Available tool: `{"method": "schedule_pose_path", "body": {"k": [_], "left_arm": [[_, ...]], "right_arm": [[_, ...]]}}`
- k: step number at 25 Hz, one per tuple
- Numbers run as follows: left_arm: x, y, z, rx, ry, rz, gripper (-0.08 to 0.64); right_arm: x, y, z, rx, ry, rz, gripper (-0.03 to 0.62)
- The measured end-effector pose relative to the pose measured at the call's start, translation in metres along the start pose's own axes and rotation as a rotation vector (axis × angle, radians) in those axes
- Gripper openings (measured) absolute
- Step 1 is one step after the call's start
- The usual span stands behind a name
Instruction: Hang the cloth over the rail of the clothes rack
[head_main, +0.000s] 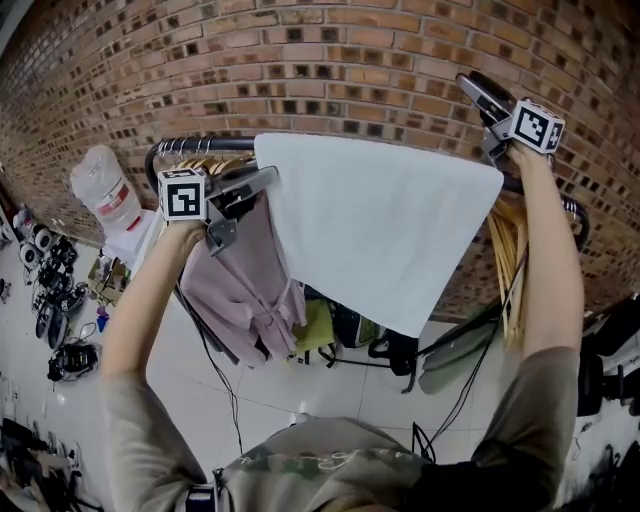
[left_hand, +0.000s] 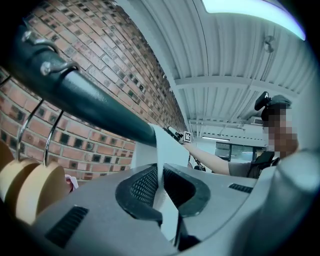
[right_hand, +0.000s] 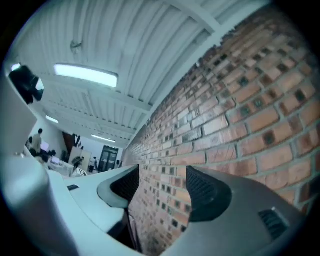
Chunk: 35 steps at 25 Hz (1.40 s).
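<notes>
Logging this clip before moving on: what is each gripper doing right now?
Left gripper: closed on the edge of the white cloth.
Right gripper: open, nothing between its jaws.

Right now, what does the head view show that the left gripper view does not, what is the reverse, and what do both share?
Only the head view: the whole white cloth draped over the rail, the white bag and the tiled floor.
Only the left gripper view: the jaws of the left gripper shut on the cloth's edge, and the ceiling light.
Both: the cloth, the dark rail, the brick wall and the raised right gripper.
</notes>
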<state>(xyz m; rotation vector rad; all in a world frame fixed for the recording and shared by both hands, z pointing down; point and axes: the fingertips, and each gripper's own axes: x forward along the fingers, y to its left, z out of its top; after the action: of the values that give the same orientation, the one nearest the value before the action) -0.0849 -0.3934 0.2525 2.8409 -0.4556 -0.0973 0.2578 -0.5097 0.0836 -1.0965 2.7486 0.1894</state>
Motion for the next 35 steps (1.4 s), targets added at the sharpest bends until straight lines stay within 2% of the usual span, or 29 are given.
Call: {"method": "schedule_pose_path", "body": {"k": [2, 7, 10, 13, 15, 18, 21, 24, 28, 31, 32, 34, 35], "left_arm": [[-0.001, -0.002, 0.001, 0.004, 0.006, -0.014, 0.025], [-0.003, -0.003, 0.001, 0.032, 0.024, -0.022, 0.025], [-0.002, -0.002, 0.001, 0.036, 0.024, -0.017, 0.025], [-0.003, -0.001, 0.002, 0.047, 0.021, -0.013, 0.025], [-0.003, -0.001, 0.002, 0.049, 0.021, -0.015, 0.026], [-0.003, -0.003, 0.001, 0.061, 0.017, -0.027, 0.026], [-0.003, -0.005, 0.001, 0.078, 0.015, -0.031, 0.026], [-0.004, -0.006, 0.001, 0.083, 0.016, -0.033, 0.026], [-0.004, -0.007, 0.002, 0.081, 0.017, -0.039, 0.026], [-0.005, -0.007, 0.001, 0.081, 0.021, -0.037, 0.026], [-0.005, -0.007, 0.001, 0.082, 0.022, -0.040, 0.026], [-0.005, -0.010, 0.002, 0.083, 0.021, -0.057, 0.026], [-0.005, -0.012, 0.002, 0.081, 0.018, -0.066, 0.026]], "right_arm": [[-0.004, 0.004, 0.019, -0.099, -0.042, -0.028, 0.298], [-0.016, 0.025, 0.048, -0.226, -0.041, -0.051, 0.296], [-0.031, 0.055, 0.073, -0.335, -0.055, -0.024, 0.296], [-0.056, 0.098, 0.104, -0.331, -0.157, 0.017, 0.296], [-0.073, 0.113, 0.102, -0.316, -0.147, -0.018, 0.296], [-0.098, 0.132, 0.080, -0.244, -0.073, -0.046, 0.296], [-0.126, 0.158, 0.045, -0.114, -0.044, 0.001, 0.296], [-0.151, 0.176, -0.002, -0.052, -0.011, 0.012, 0.296], [-0.175, 0.173, -0.063, 0.025, 0.046, -0.017, 0.295], [-0.187, 0.164, -0.089, 0.095, 0.045, -0.046, 0.293], [-0.190, 0.161, -0.097, 0.101, 0.047, -0.054, 0.290], [-0.193, 0.154, -0.111, 0.072, 0.068, -0.079, 0.222], [-0.194, 0.150, -0.116, 0.055, 0.080, -0.093, 0.222]]}}
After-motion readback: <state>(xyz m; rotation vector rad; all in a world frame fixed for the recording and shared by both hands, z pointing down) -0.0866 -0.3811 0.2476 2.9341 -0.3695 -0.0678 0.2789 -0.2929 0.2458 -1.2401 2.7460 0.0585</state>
